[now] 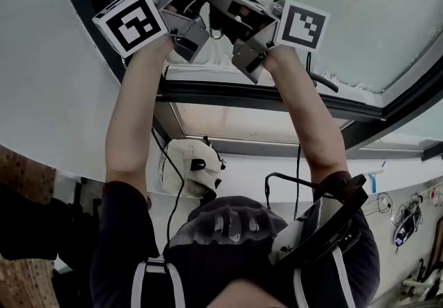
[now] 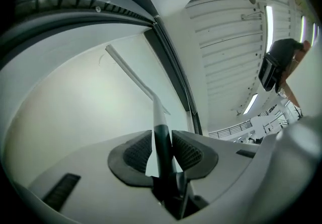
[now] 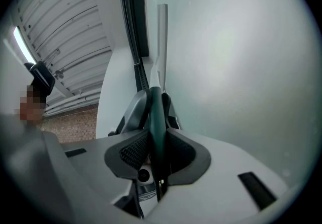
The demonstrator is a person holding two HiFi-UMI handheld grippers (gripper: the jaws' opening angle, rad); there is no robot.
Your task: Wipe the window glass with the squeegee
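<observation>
The squeegee stands between the fingers of the left gripper, its dark, smooth handle clamped by the ribbed black pads. The right gripper grasps the same handle lower down, its textured fingers pressed on both sides. From the handle a white, wedge-shaped neck tapers up to a long, thin, pale blade. The blade slants across the window glass, which is milky and matte, and appears to lie on it. It lies just beside the dark, straight window frame.
</observation>
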